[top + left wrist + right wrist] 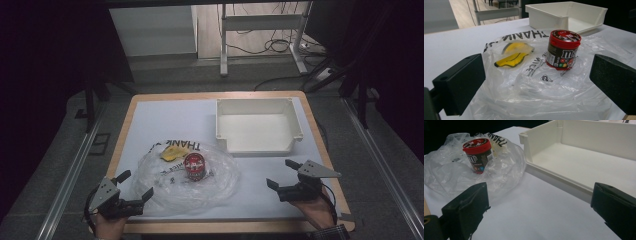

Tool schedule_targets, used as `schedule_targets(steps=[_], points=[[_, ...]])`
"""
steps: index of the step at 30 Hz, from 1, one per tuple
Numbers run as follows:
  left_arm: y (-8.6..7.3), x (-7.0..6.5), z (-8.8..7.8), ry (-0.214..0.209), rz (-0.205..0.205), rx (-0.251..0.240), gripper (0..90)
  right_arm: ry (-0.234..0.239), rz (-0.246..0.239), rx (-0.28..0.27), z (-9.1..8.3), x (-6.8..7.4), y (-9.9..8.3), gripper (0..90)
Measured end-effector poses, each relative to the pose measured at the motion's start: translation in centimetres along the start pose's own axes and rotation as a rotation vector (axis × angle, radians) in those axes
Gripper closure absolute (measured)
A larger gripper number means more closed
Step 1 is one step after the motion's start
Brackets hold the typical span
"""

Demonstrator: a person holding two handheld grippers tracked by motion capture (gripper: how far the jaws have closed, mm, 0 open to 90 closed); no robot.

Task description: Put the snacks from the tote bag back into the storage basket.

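Note:
A red-lidded candy jar (194, 166) stands upright on a clear plastic bag (187, 180) spread over the table's left half. In the left gripper view the jar (563, 49) sits just beyond the jaws, and a yellow patch on the bag (514, 53) lies to its left. My left gripper (135, 186) rests at the bag's near left edge, open, nothing between its jaws. My right gripper (283, 173) hovers at the near right, open and empty, jaws pointing left. In the right gripper view the jar (477, 155) stands far left.
A white open tray (258, 125) stands empty at the back right of the white mat (150, 120). Its front wall (559, 180) lies close ahead of the right jaws. The table's wooden edge (235, 227) runs along the front.

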State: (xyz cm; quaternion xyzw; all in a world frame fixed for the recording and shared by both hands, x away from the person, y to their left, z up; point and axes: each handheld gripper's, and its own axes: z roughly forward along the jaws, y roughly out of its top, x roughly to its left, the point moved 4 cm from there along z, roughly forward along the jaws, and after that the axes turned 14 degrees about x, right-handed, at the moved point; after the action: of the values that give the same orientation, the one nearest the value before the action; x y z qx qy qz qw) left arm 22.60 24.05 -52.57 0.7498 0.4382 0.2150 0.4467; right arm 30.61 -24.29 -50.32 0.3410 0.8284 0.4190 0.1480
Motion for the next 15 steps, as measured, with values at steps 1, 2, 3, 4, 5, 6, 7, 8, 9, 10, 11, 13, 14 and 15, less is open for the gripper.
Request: schedule_targets(steps=[1,2,3,4,5,6,7,8,9,10,11,13,14,15], points=[[0.0,0.0,0.0,-0.001,0.0,0.0,0.2,0.0,-0.005,0.0,0.1,0.1,0.1,2.1],[0.0,0.0,0.0,-0.001,0.0,0.0,0.2,0.0,-0.005,0.0,0.1,0.1,0.1,2.1],[0.0,0.0,0.0,-0.001,0.0,-0.001,0.2,0.004,-0.006,-0.002,0.1,0.2,0.2,2.0],[0.0,0.0,0.0,-0.001,0.0,-0.002,0.2,0.009,-0.005,-0.005,0.2,0.3,0.2,2.0],[0.0,0.0,0.0,-0.001,0.001,-0.003,0.2,0.01,-0.006,-0.01,0.2,0.4,0.3,2.0],[0.0,0.0,0.0,-0.002,0.001,-0.004,0.3,0.01,-0.012,-0.011,0.4,0.5,0.4,2.0],[0.0,0.0,0.0,-0.002,0.002,-0.004,0.3,0.012,-0.012,-0.014,0.4,0.6,0.5,2.0],[0.0,0.0,0.0,-0.003,0.002,-0.005,0.2,0.016,-0.015,-0.016,0.5,0.7,0.5,2.0],[0.0,0.0,0.0,-0.002,0.002,-0.005,0.3,0.018,-0.016,-0.016,0.6,0.7,0.6,2.0],[0.0,0.0,0.0,-0.002,0.002,-0.005,0.2,0.018,-0.016,-0.016,0.6,0.7,0.6,2.0],[0.0,0.0,0.0,-0.002,0.002,-0.005,0.3,0.017,-0.027,-0.014,0.7,0.9,0.7,2.0],[0.0,0.0,0.0,-0.004,0.003,-0.004,0.3,0.018,-0.031,-0.009,0.8,1.0,0.7,2.0],[0.0,-0.1,0.0,-0.004,0.003,-0.004,0.3,0.021,-0.032,-0.003,0.9,1.1,0.8,2.0],[0.0,-0.1,0.0,-0.004,0.004,-0.003,0.3,0.028,-0.034,0.007,1.1,1.2,0.9,2.2]])
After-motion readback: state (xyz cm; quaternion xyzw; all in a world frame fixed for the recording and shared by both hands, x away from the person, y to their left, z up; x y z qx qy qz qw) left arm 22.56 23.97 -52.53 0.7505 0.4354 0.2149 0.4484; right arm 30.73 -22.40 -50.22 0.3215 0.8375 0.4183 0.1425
